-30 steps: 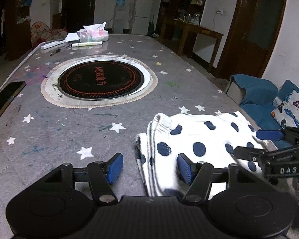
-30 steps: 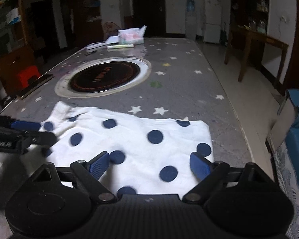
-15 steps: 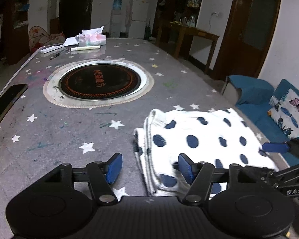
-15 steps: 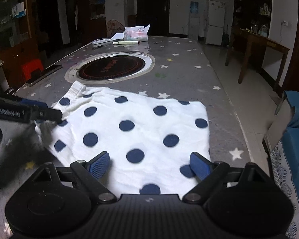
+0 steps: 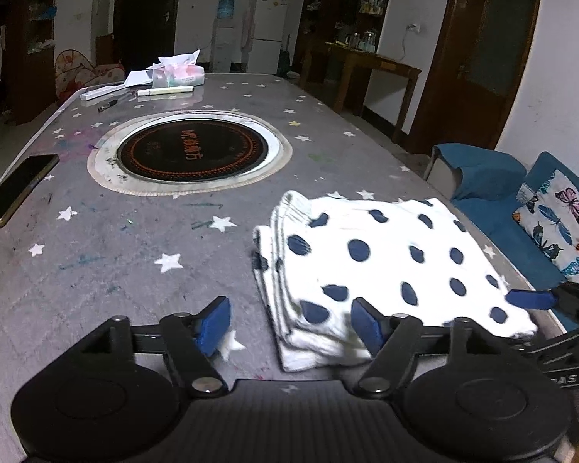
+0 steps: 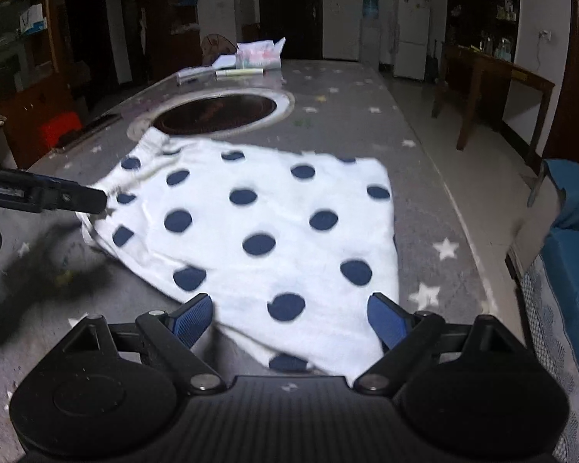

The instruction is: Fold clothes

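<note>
**While both tongs are gaping, the spotted cloth is lying folded**

While nothing is sitting between its blue pads, the left gripper (image 5: pixel 291 326) is hovering with jaws spread wide over the near edge of the grey star-print table (image 5: pixel 108 239). Its right pad is sitting over the folded white garment with navy dots (image 5: pixel 382 266), whose stacked layers are showing along the left side. The right gripper (image 6: pixel 289 318) is likewise standing open, its pads straddling the garment's (image 6: pixel 258 223) near edge; whether they are touching the fabric cannot be told. Farther back, a round black cooktop (image 5: pixel 193 152) is sitting in the table, a phone (image 5: pixel 17 189) is lying at the left edge, and a tissue pack (image 5: pixel 177 73) is resting at the far end.
</note>
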Available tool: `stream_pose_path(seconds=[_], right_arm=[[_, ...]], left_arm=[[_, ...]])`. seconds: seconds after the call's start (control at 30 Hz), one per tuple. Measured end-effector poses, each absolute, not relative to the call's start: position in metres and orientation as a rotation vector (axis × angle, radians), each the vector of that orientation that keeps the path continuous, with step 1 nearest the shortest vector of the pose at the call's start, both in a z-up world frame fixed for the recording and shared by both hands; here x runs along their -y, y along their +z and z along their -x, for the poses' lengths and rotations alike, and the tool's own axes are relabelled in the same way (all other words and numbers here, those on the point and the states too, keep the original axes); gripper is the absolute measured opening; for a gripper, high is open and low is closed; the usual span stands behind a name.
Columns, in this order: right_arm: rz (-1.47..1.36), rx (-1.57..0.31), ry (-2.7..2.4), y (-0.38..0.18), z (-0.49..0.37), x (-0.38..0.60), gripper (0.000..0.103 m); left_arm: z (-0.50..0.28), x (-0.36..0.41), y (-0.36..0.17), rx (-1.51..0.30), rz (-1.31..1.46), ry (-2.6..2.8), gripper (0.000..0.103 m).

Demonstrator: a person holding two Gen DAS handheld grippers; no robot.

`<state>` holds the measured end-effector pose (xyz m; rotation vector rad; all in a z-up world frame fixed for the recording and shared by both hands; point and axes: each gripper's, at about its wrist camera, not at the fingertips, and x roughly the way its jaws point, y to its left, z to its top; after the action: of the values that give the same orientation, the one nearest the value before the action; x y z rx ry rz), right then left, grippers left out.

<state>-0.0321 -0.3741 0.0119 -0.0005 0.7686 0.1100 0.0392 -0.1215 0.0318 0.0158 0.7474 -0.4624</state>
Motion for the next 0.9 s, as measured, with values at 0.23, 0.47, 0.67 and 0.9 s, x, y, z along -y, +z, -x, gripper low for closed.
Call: stream_pose_path(seconds=[0.23, 0.47, 0.67, 0.9], right_arm=[[-0.029, -0.75, 0.098, 0.014, 0.039, 0.375, 0.09], [-0.028, -0.737, 0.09, 0.016, 0.045, 0.372, 0.091], [-0.02, -0.726, 0.088, 0.018, 0.05, 0.368, 0.094], [0.0, -0.711, 0.084, 0.021, 0.058, 0.363, 0.094]], left_arm=[[-0.019, 0.129, 0.035, -0.708, -0.045, -0.49, 0.09], [-0.003, 0.134, 0.039, -0.677, -0.054, -0.522, 0.103], [0.006, 0.132, 0.04, -0.688, -0.025, -0.554, 0.103], [0.017, 0.13, 0.036, -0.702, -0.027, -0.546, 0.103]])
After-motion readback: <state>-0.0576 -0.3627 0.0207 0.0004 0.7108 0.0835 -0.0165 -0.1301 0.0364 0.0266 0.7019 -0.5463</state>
